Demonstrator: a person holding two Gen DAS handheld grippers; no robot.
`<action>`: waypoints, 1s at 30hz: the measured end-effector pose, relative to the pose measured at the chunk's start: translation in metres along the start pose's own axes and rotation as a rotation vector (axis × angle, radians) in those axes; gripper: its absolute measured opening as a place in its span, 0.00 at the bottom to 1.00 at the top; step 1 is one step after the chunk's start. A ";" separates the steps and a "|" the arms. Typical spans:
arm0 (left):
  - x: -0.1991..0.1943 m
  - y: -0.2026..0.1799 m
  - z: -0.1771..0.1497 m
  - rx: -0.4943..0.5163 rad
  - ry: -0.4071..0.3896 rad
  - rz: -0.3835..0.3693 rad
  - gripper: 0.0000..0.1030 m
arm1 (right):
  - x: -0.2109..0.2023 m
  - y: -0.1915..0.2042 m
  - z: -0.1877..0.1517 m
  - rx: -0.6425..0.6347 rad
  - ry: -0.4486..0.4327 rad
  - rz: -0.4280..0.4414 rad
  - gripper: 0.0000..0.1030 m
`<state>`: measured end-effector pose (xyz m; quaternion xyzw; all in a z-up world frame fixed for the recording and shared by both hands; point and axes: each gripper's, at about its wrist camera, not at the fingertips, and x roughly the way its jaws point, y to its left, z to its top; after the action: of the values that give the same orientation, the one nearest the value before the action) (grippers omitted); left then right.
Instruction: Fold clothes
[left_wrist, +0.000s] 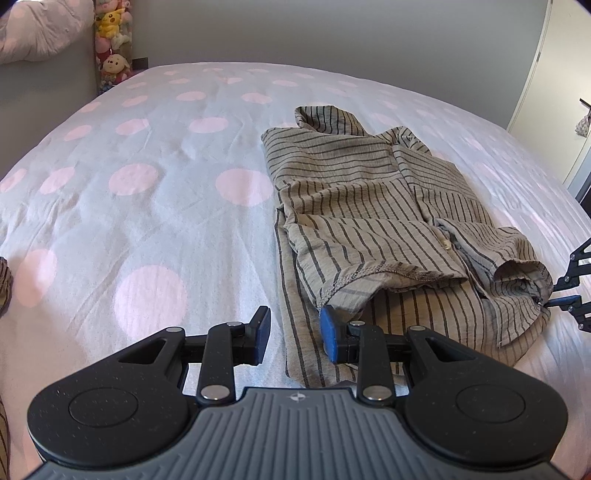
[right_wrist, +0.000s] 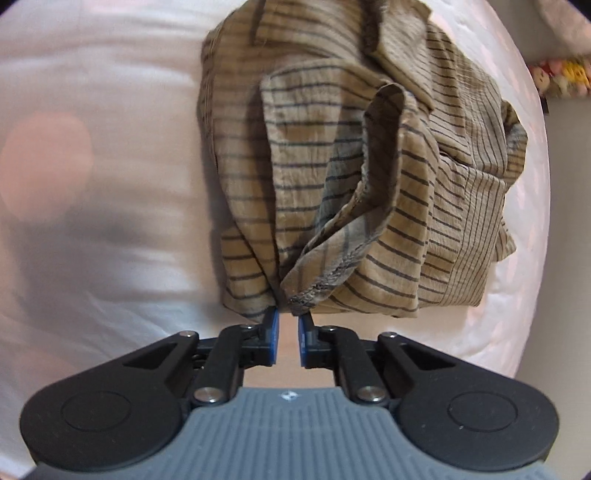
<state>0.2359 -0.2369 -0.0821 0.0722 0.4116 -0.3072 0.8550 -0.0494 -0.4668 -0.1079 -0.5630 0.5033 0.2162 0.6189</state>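
No readable txt, labels, brand names or nos. anywhere in either view. Only sign: a small white round mark w/ a cross, printed on the grey ribbed body of the left tool, centre top edge. Same mark on the grey body of the right tool. No letters w/ it. The shirt shows stripes only, no tag or print legible. Bed cover has pink dots, no wording.
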 end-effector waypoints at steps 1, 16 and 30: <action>0.000 0.000 0.001 -0.003 -0.001 -0.002 0.27 | 0.002 0.000 0.001 -0.014 0.009 -0.008 0.10; -0.005 0.001 0.002 -0.013 -0.017 -0.026 0.27 | -0.062 -0.103 -0.033 0.840 -0.086 0.299 0.00; -0.003 0.004 0.002 -0.026 -0.013 -0.029 0.27 | -0.031 0.010 -0.010 0.680 0.136 0.009 0.00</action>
<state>0.2382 -0.2332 -0.0785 0.0532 0.4110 -0.3146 0.8540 -0.0736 -0.4638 -0.0848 -0.3354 0.5889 0.0009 0.7353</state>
